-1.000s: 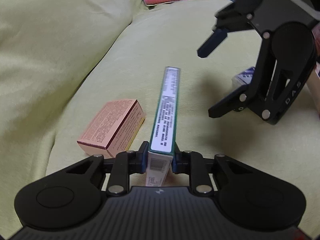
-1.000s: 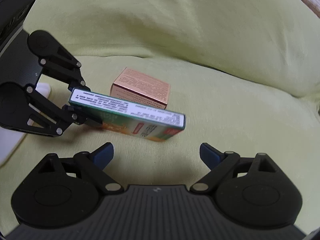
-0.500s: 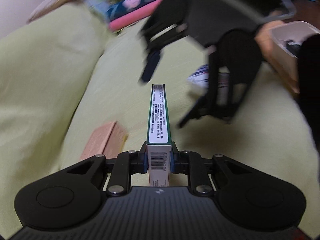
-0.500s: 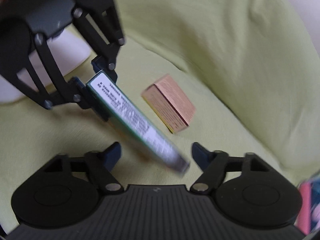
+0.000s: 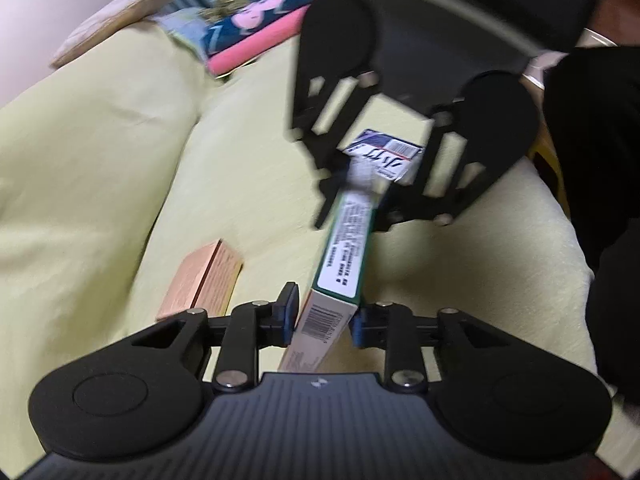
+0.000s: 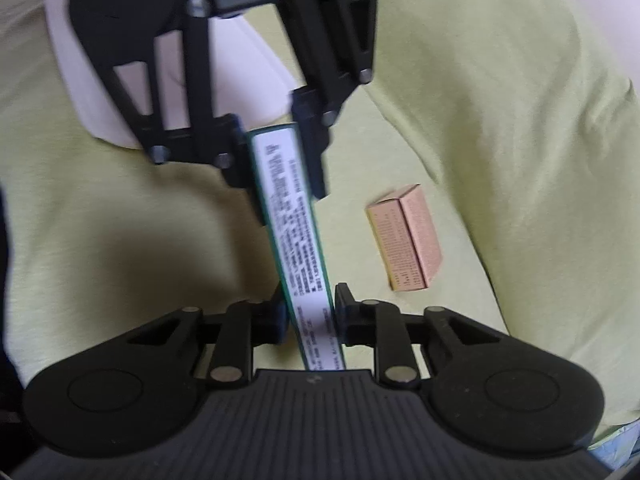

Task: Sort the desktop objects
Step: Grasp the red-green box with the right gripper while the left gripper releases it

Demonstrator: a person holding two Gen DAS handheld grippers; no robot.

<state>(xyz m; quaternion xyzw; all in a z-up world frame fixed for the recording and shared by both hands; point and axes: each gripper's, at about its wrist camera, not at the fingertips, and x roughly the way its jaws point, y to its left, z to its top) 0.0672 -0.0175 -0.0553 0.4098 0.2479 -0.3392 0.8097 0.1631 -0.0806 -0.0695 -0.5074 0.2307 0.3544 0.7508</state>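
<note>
A long, thin green box (image 5: 346, 248) with a white printed edge hangs above the yellow-green cushion, held at both ends. My left gripper (image 5: 326, 318) is shut on its near end, where the box sits slightly twisted between the pads. My right gripper (image 5: 360, 196) faces it and clamps the far end. In the right wrist view my right gripper (image 6: 310, 318) is shut on the green box (image 6: 294, 232), and my left gripper (image 6: 276, 156) grips the other end. A small pink carton (image 5: 200, 280) lies on the cushion left of the box; it is also in the right wrist view (image 6: 408, 240).
A white and blue packet (image 5: 384, 156) lies on the cushion behind my right gripper. A white container (image 6: 248, 56) sits behind my left gripper. Pink and blue items (image 5: 248, 44) are stacked at the back. A dark sleeve (image 5: 592, 160) fills the right side.
My right gripper swung round in front of the left one and shut on the free end of the green box. The box has twisted a little in my left gripper.
</note>
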